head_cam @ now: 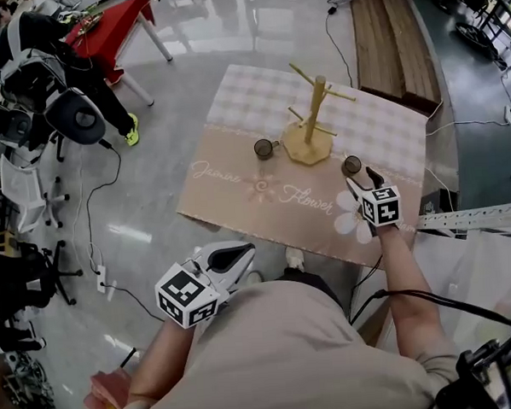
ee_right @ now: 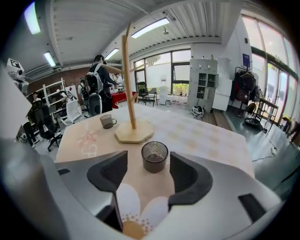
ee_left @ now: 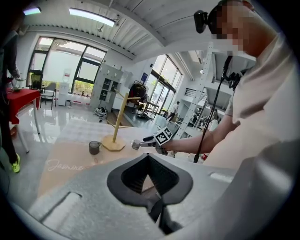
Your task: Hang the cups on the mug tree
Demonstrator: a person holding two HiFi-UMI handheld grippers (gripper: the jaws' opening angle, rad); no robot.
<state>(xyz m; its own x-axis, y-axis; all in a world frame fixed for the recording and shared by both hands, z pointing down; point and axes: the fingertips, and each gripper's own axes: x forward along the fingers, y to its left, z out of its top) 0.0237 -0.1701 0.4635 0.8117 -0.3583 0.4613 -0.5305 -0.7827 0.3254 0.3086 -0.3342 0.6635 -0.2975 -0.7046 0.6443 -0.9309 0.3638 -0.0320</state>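
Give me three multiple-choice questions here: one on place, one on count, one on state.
1. Where does the mug tree stand? A) on the table, between the left cup and the right cup B) on the floor C) on a chair
2. How many cups hang on it? A) none B) one C) two
3. The right gripper is: A) shut on a cup B) open C) shut, empty
Key: 1A, its base sits between them; 2A, both stand on the table; 3B, its jaws stand clear of the right cup.

mug tree (head_cam: 317, 111) mid-table, left cup (head_cam: 264, 148), right cup (head_cam: 351, 165) flanking, tablecloth (head_cam: 238, 200) free nearer
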